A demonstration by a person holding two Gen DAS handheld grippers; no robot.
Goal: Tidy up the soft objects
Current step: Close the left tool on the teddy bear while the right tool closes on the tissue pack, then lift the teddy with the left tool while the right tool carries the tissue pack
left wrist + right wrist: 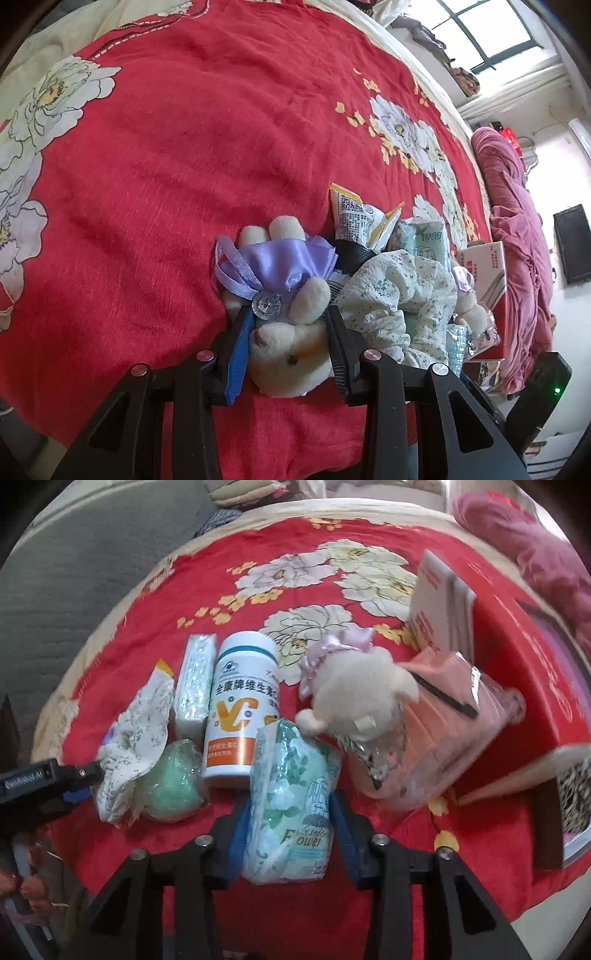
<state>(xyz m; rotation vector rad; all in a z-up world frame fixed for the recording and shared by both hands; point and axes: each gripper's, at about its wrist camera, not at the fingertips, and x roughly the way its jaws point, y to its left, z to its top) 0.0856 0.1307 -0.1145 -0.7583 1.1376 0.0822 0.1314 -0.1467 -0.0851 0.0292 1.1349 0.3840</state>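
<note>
Both grippers hold: left gripper [288,347] squeezes the plush bear [291,354], right gripper [288,834] apparently pinches the tissue pack [291,805]; lift straight, gently.

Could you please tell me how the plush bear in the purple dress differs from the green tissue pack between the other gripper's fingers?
The plush bear is cream and furry with a shiny purple dress; the tissue pack is a green leaf-printed pack in glossy plastic wrap. The bear is lumpy with limbs; the pack is a plain block. The bear sits in the left gripper, the pack in the right gripper. Both lie on the red floral bedspread.
</note>
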